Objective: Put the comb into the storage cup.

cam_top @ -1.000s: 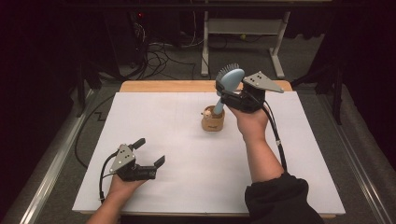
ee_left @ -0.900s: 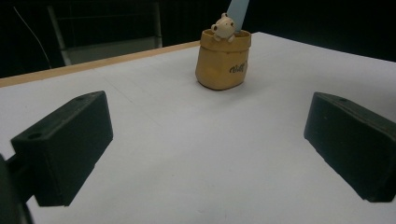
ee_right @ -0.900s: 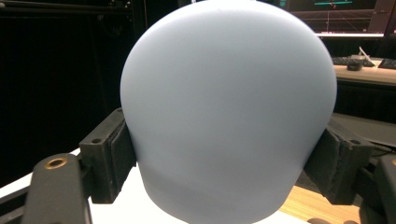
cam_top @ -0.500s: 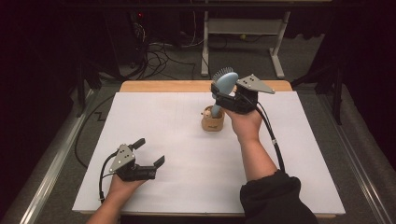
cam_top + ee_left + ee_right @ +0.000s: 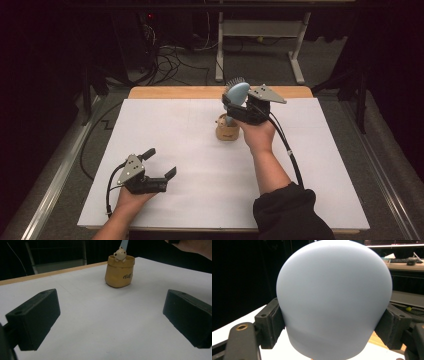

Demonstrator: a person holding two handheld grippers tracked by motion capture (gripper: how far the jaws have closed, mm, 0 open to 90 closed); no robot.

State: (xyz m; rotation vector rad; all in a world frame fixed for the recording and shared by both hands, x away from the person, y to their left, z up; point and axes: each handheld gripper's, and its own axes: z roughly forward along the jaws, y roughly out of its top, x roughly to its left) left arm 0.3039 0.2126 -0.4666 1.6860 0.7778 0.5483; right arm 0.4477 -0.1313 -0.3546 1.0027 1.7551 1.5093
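My right gripper (image 5: 233, 106) is shut on the head of a light blue hairbrush (image 5: 237, 92), whose rounded back (image 5: 334, 297) sits between both pads in the right gripper view. The brush stands upright with its handle (image 5: 124, 243) pointing down into a tan pot (image 5: 227, 131) at the far middle of the white tabletop. A small bear figure (image 5: 120, 253) peeks over the rim of the pot (image 5: 120, 272). My left gripper (image 5: 161, 163) rests at the front left, open, with nothing between its black jaws.
White paper covers the table (image 5: 200, 200), and a wooden edge (image 5: 170, 92) runs along the far side. The person's right forearm and dark sleeve (image 5: 287, 212) cross the front right. Cables and a metal stand (image 5: 260, 35) lie on the floor beyond.
My right hand has come down and slightly left with the hairbrush, bringing its handle lower over the pot. The left gripper has stayed put.
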